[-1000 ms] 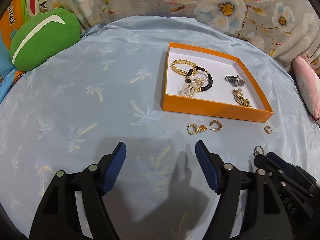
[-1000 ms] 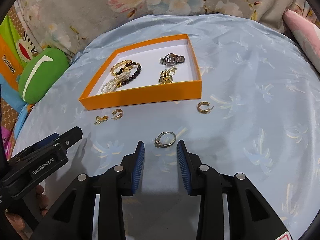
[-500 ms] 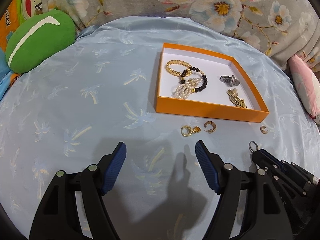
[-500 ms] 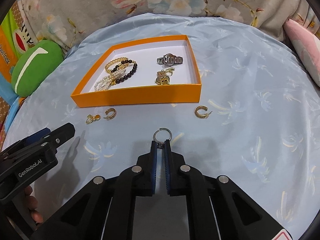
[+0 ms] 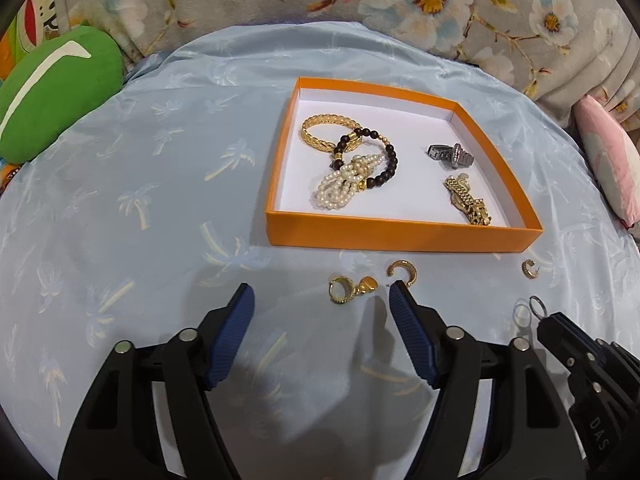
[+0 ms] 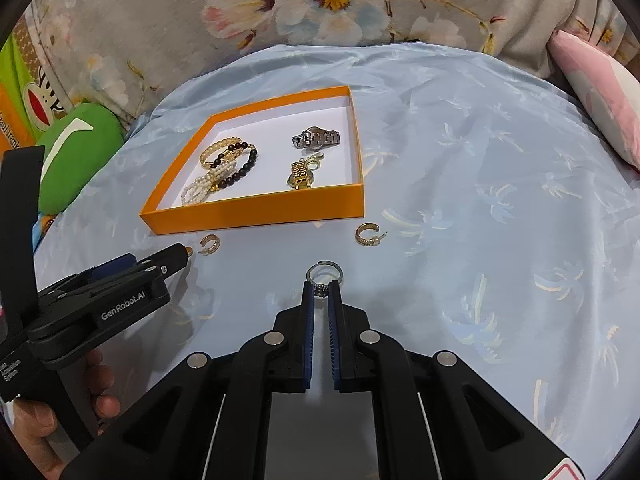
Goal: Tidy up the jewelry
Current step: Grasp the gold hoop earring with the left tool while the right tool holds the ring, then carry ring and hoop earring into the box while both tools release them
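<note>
1. Right tongs (image 6: 321,286), apart a second ago, now pinch the silver ring (image 6: 324,272) at their tips.
2. Left tongs (image 5: 320,300) stand released, narrowing slightly, nothing between; gold earrings (image 5: 352,287) lie just ahead.
3. Orange box (image 5: 400,232) sits beyond both.

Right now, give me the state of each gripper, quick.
Left gripper: open, jaws just closing a little, nothing gripped, gold earrings on the cloth between them.
Right gripper: shut on the silver ring.
</note>
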The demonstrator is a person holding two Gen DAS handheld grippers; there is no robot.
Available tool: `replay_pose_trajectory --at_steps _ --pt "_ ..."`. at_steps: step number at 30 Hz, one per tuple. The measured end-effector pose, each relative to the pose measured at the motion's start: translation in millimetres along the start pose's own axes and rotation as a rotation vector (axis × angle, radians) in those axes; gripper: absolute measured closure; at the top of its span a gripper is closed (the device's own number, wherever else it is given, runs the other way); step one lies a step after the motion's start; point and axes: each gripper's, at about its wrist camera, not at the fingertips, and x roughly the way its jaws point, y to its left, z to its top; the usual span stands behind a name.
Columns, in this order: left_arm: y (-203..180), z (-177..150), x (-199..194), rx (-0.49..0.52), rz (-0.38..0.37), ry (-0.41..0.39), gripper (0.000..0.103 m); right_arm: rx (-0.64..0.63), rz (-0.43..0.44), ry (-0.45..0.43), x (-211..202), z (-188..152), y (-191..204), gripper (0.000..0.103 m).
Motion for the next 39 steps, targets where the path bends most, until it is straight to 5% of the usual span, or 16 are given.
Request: replay_pose_trajectory --at_steps 7,15,39 --pt "-2.1 2.2 2.6 0.016 0.013 -0.018 0.051 0.013 0.008 0.001 0.5 -0.7 -2.5 0.097" --pt "-3.7 3.1 2.5 0.034 0.016 -0.017 0.089 0.016 0.013 0.004 1.1 -1.4 -1.7 0.097" --pt "37.1 -23.1 -48.3 -0.076 -0.067 -0.024 0.089 0.001 0.05 -0.027 -27.0 -7.2 11.7 0.097"
